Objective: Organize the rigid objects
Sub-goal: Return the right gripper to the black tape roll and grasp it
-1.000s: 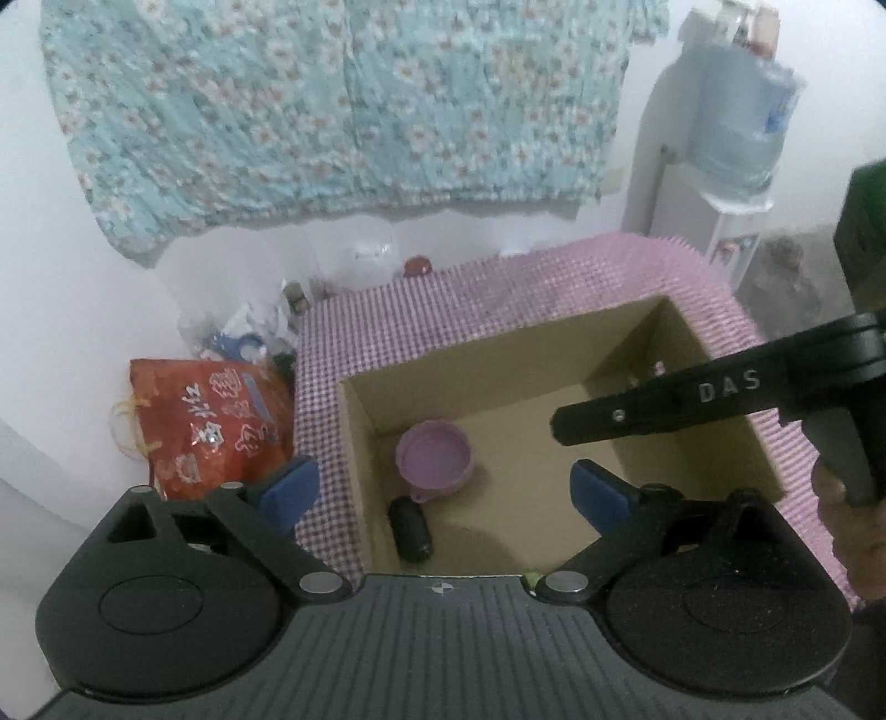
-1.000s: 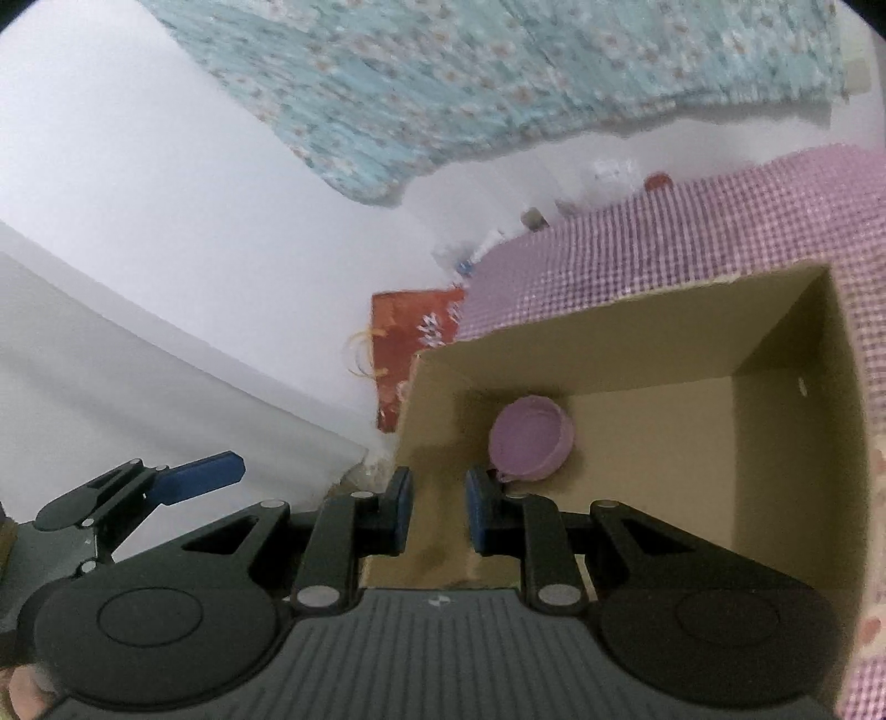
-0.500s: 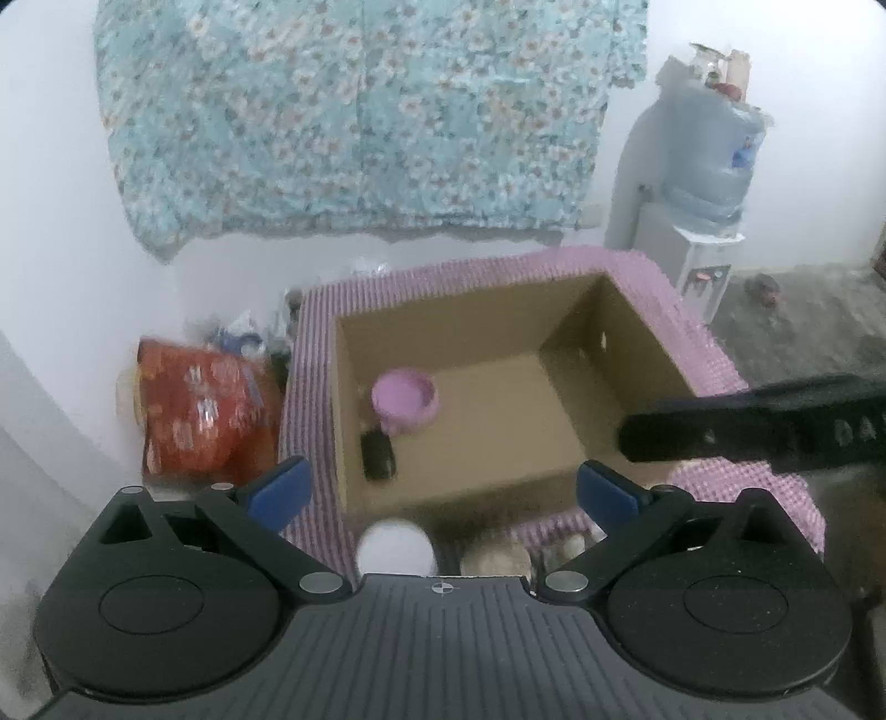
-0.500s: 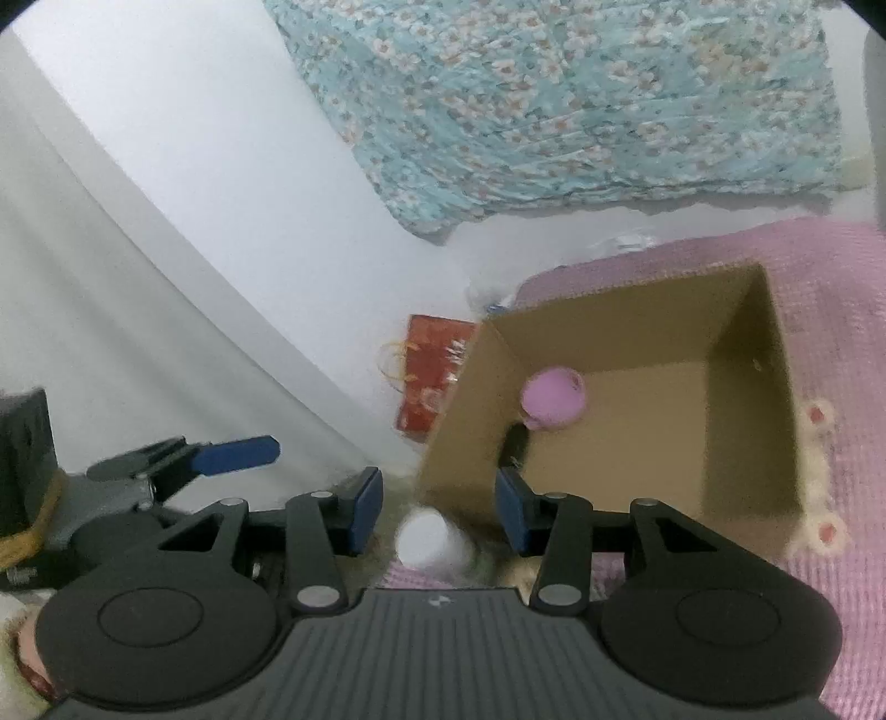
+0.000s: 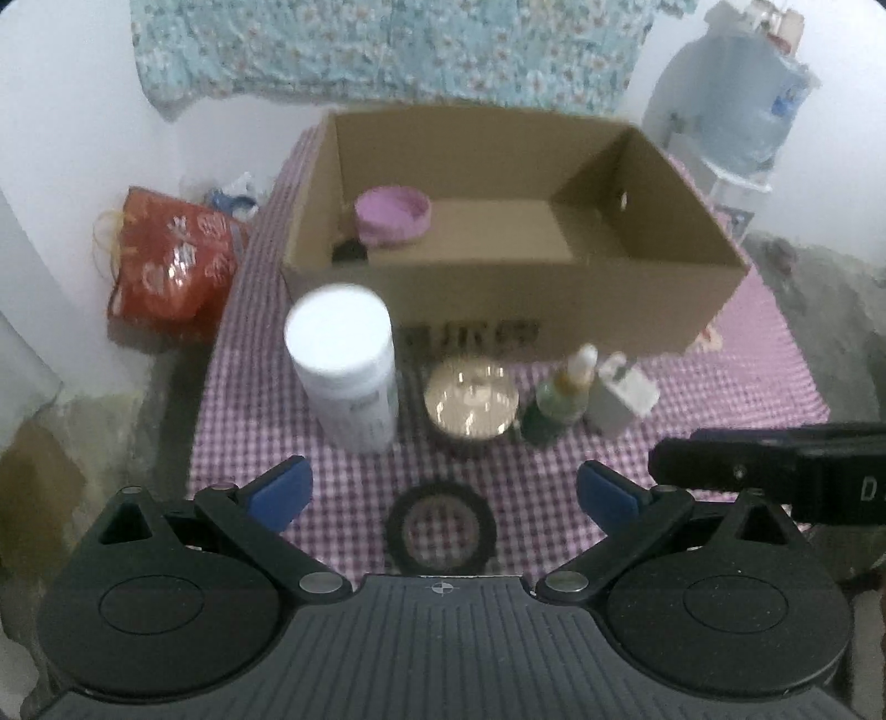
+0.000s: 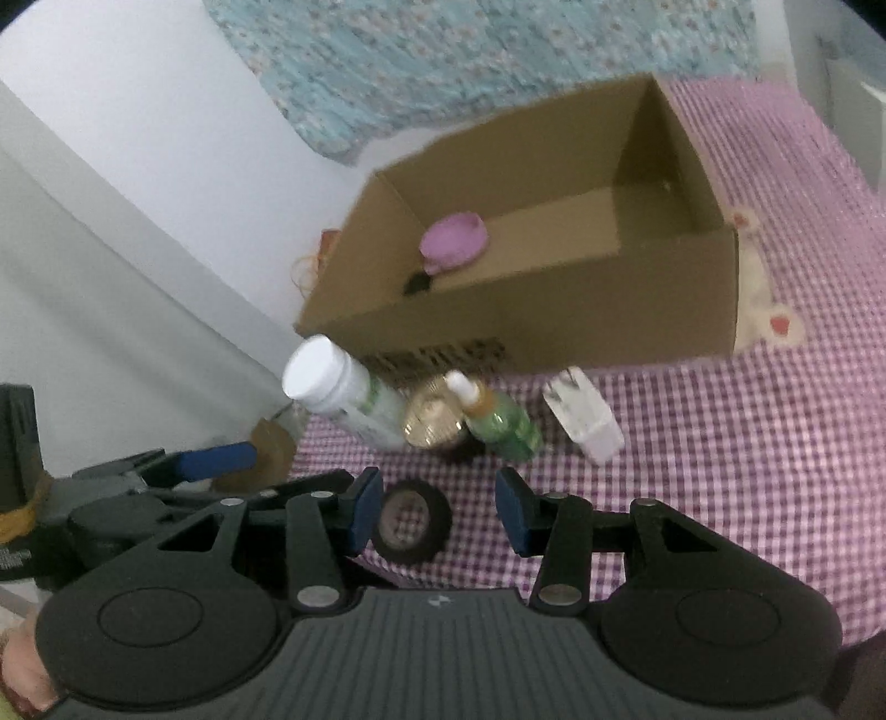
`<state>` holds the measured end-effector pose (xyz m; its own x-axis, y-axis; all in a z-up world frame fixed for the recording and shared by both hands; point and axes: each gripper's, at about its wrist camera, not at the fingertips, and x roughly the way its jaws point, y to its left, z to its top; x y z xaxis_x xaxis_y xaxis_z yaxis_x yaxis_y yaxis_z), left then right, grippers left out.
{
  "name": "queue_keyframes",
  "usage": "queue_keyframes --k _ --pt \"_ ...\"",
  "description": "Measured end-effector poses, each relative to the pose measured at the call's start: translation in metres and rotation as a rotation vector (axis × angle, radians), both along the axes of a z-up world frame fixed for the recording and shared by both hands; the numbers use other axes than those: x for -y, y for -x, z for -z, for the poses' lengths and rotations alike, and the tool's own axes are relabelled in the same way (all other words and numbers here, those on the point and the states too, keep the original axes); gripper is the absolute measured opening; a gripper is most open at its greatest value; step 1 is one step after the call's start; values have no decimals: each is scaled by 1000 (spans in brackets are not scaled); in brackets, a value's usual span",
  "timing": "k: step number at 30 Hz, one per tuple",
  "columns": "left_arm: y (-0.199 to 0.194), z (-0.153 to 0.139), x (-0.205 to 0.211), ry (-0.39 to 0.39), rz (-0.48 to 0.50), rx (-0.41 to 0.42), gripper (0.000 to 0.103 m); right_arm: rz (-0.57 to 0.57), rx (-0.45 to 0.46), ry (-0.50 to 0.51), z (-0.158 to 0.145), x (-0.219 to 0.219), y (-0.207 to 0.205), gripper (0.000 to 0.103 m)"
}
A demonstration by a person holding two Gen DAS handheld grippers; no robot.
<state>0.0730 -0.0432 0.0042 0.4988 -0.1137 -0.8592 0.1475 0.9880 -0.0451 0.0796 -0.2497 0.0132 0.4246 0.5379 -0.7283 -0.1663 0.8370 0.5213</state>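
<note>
A floral cloth (image 5: 387, 50) hangs above; a red bag (image 5: 171, 266) and water jug (image 5: 731, 99) flank the table.

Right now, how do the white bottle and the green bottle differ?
The white bottle is taller and wider than the green bottle. The white one is opaque with a broad flat cap; the green one is see-through with a narrow nozzle top. Both stand upright on the checked cloth before the box.

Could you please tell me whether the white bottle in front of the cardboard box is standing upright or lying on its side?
Upright: the white bottle stands on its base on the checked cloth, white cap uppermost.
</note>
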Motion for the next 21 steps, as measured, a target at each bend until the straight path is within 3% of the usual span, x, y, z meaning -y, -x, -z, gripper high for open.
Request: queue_keyframes --k 9,15,21 --pt "13 38 7 2 42 -54 102 -27 -69 23 30 -9 -8 47" --pt "14 58 10 -4 67 -105 101 -73 -110 33 49 -21 -19 41" --pt "9 71 8 17 62 -142 91 -140 -143 51 66 -41 -32 34"
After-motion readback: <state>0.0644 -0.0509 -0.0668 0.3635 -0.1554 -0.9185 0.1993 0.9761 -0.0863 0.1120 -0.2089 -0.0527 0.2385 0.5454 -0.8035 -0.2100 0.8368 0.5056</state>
